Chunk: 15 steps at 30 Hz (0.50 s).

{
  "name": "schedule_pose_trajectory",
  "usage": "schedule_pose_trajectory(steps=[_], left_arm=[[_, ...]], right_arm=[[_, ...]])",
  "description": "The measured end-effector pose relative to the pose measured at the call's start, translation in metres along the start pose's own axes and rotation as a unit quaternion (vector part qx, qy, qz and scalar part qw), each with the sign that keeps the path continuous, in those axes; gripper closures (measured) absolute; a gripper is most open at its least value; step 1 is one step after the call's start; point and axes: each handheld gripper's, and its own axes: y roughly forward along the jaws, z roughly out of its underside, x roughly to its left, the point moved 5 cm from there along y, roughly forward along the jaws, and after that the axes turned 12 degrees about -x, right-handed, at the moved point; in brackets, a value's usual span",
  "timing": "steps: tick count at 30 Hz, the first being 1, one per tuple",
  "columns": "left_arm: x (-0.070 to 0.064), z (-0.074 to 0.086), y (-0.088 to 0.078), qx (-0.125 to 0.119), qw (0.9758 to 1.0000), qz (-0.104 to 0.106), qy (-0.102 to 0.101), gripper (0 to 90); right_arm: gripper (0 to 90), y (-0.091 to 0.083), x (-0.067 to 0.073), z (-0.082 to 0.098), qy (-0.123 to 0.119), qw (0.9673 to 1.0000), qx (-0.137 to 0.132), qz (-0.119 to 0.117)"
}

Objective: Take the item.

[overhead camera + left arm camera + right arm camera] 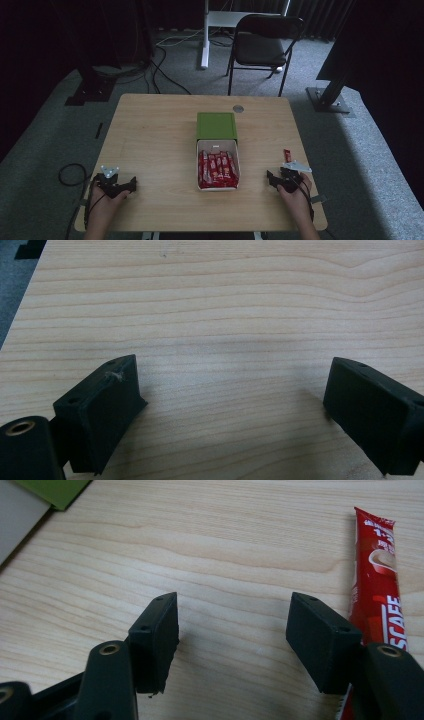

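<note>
A white box (pixel 237 165) at the table's middle holds several red sachets (pixel 218 169) packed side by side. Its green sleeve (pixel 216 126) lies just behind it. One loose red sachet (pixel 287 154) lies on the wood at the right; in the right gripper view this sachet (pixel 377 600) runs along the outside of the right-hand jaw. My right gripper (pixel 270 180) (pixel 234 607) rests near the front right, open, with bare wood between its jaws. My left gripper (pixel 132 184) (pixel 232 372) rests at the front left, open wide over bare wood.
A round grommet (pixel 238 108) sits in the table's far edge. Behind the table stand a black folding chair (pixel 265 42) and a white desk leg (pixel 204 35). Cables (pixel 70 175) lie on the carpet at the left. The green sleeve's corner (pixel 57 492) is at the right gripper view's top left.
</note>
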Motion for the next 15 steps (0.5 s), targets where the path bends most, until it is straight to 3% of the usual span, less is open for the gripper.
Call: schedule_pose_trajectory(steps=[5,8,15], left_arm=[[0.0000,0.0000,0.0000,0.000,1.0000,0.000,0.000,8.9],[0.0000,0.0000,0.0000,0.000,1.0000,0.000,0.000,8.9],[-0.0001,0.0000,-0.0001,0.000,1.0000,0.000,0.000,9.0]], right_arm=[[28.3,0.0021,0.0051,0.0005,-0.027,0.9996,0.010,-0.001],[14.8,0.0034,0.0053,0.0015,-0.027,0.9994,0.020,0.000],[13.4,0.0038,0.0047,0.0017,-0.026,0.9994,0.023,0.002]])
